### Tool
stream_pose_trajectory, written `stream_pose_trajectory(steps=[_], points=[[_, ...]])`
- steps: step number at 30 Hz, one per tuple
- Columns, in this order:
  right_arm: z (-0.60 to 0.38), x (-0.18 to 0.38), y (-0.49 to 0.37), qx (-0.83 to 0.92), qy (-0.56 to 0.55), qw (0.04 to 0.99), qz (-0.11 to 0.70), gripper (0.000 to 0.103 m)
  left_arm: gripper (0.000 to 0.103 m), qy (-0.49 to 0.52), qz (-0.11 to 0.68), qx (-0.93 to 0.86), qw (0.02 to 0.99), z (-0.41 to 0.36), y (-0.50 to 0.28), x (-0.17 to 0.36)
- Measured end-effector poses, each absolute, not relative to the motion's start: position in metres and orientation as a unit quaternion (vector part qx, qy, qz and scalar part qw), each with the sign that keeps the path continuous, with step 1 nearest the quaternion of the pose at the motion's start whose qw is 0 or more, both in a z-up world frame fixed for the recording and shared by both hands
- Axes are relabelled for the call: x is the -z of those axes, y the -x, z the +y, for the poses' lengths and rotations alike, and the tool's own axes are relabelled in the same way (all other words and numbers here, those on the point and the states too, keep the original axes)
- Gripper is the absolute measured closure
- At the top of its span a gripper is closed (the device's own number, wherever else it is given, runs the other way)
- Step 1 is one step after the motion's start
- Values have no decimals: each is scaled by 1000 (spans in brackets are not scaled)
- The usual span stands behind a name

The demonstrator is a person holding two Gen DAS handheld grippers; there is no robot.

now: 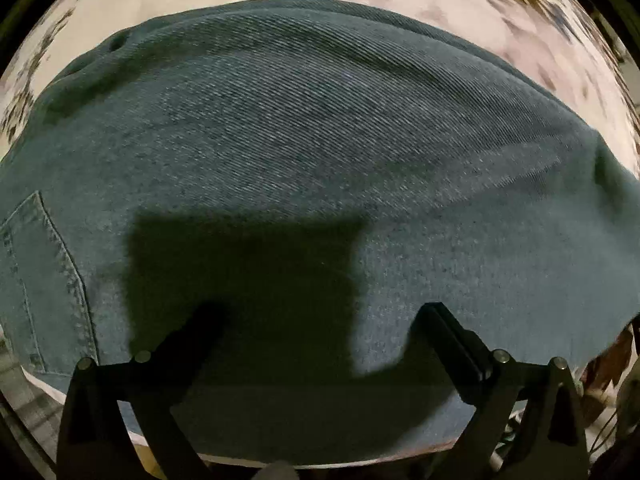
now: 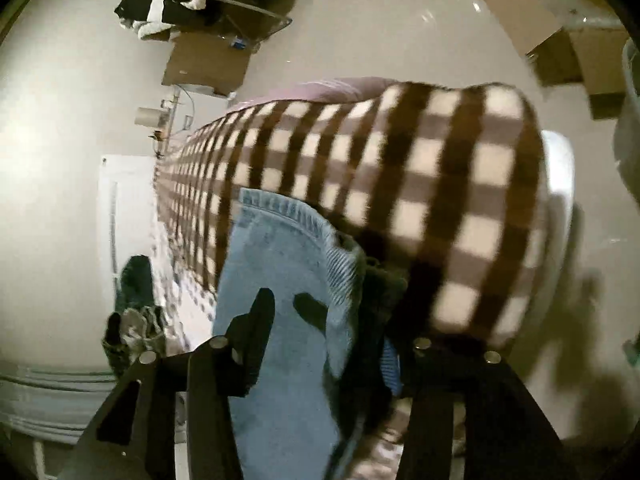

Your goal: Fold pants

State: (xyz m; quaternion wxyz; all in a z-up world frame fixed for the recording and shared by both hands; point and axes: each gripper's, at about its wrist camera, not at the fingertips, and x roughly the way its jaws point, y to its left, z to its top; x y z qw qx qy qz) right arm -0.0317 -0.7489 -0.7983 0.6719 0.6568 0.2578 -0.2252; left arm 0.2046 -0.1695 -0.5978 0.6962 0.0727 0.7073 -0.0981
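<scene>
1 pair of pants [image 1: 304,140] beneath 2 spread hand-held grippers [image 1: 320,320].

Blue denim pants [image 1: 320,152] lie spread flat (back pocket [image 1: 44,280] up).

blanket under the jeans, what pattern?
Checked blanket: dark brown bands over cream squares. Clearest in the right wrist view.
</scene>
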Motion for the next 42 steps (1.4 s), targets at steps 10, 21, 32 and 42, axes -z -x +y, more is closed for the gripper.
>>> stream_pose_trajectory(steps=[10,21,32,42], points=[[-750,794,-10,258,-613,690,286,87,0,-60,702,96,703,-154,-198,597],[-649,637,-74,191,-460,819,284,89,0,39,670,99,735,-100,-208,536],[-404,614,-162,54,-299,869,391,89,0,111,659,32,743,28,-185,489],[-188,718,-196,-26,-127,855,501,89,0,138,662,-47,735,137,-179,514]])
